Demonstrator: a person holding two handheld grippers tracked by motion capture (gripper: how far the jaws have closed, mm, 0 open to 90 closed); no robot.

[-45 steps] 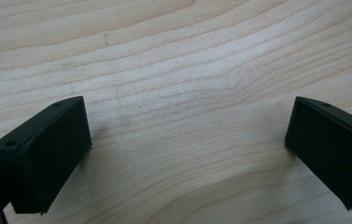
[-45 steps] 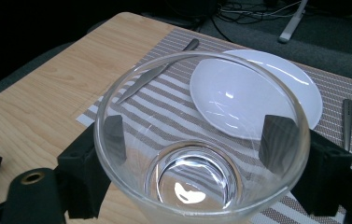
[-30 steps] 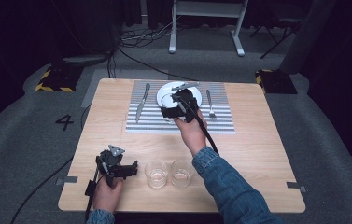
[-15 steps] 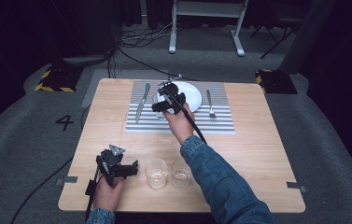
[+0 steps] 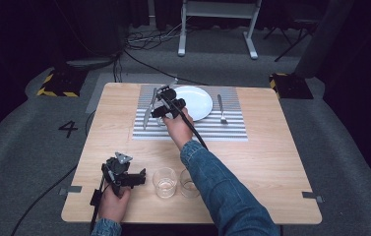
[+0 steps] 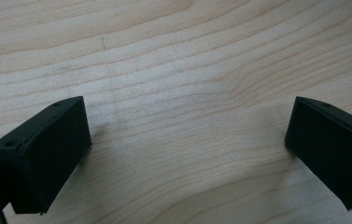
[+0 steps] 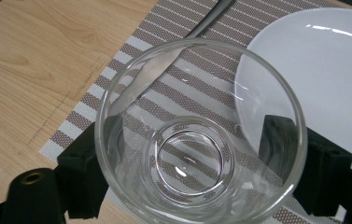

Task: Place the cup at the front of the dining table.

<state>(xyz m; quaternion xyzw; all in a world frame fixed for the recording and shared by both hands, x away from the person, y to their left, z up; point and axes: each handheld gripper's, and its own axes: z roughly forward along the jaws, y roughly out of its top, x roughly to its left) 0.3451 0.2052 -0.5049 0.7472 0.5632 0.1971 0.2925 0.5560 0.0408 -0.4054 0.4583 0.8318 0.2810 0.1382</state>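
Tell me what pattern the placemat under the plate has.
The placemat has brown-grey and white stripes, clearest in the right gripper view; it lies under the white plate.

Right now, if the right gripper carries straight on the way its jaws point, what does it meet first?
The right gripper, shut on the glass, points down at the striped placemat, between the knife and the white plate. The glass base would likely meet the placemat first; the remaining height is unclear.

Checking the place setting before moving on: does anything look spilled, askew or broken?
Nothing stands out. The clear drinking glass sits upright and empty between the right gripper jaws, above the striped placemat beside the white round plate.
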